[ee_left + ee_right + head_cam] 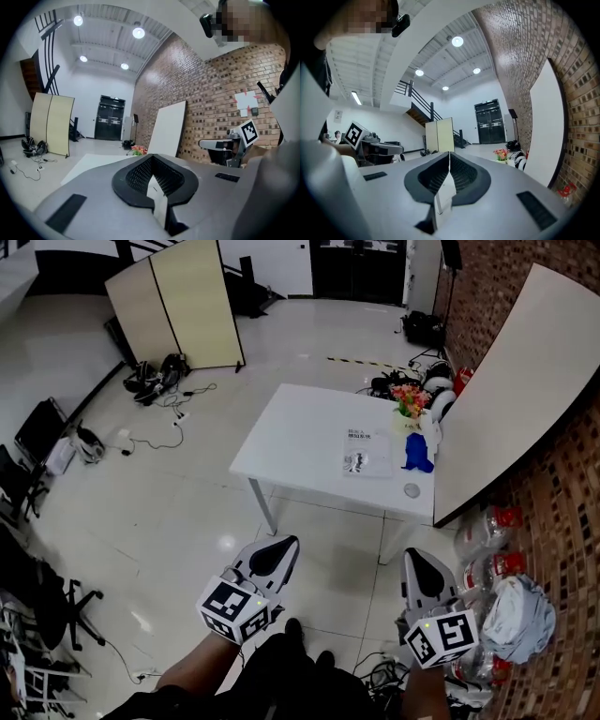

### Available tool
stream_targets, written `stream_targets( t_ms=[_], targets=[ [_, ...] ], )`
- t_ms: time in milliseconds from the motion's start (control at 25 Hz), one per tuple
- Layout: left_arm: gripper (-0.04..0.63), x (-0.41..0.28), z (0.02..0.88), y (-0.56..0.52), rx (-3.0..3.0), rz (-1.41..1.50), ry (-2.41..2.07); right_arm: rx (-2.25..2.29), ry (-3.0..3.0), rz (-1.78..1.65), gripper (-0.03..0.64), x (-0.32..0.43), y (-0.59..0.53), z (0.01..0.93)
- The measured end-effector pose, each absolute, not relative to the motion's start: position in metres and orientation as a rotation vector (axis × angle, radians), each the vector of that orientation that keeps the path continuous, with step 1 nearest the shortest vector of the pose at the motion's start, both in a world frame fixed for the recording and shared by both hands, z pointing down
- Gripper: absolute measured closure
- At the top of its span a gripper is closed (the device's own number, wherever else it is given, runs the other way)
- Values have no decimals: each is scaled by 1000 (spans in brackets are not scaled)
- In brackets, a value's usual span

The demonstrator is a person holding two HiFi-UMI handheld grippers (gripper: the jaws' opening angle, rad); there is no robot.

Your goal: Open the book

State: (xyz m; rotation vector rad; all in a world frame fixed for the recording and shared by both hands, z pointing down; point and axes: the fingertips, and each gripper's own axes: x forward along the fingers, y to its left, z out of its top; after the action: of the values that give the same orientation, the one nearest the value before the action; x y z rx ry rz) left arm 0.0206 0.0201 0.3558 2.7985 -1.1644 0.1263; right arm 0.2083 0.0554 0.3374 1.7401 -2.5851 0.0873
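Well back from the white table, where the closed book lies flat near the flowers, left gripper and right gripper hang clenched and empty, presumably because the approach is not yet begun.

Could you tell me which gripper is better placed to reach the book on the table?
Probably the right gripper: the book lies more nearly ahead of it than of the left gripper. Both are shut and far off.
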Motion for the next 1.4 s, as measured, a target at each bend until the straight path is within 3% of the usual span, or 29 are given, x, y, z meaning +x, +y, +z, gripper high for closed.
stream_targets(
  t_ms=[720,1400],
  targets=[
    [600,32,373,-226,2809,69,-1041,1963,-2404,134,615,236,-181,344],
    [600,129,393,-420,2741,143,-1170,1809,-2511,154,615,324,-398,363]
  ],
)
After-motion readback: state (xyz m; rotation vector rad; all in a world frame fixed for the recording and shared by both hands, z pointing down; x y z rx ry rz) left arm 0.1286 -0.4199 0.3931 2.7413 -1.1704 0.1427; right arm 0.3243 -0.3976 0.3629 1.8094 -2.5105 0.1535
